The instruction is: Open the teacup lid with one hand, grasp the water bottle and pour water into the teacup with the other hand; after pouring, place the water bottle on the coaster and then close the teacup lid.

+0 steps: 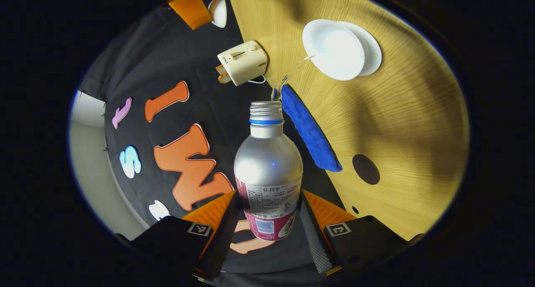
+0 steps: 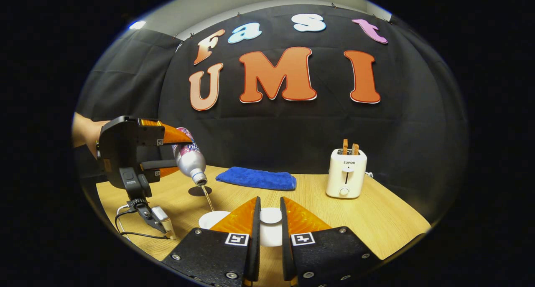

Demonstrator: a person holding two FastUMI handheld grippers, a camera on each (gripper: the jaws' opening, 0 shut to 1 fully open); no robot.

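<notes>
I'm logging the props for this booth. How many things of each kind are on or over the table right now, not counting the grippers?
Water bottle: 1
Teacup: 1
Teacup lid: 1
Blue cloth: 1
Toaster: 1
Dark round coaster: 1
Total: 6

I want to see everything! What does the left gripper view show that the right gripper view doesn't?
Left gripper view: the teacup from above, and the blue ring on the water bottle. Right gripper view: a hand holding the left gripper, and the lid in the right gripper. Both: the water bottle, blue cloth, toaster, coaster.
</notes>
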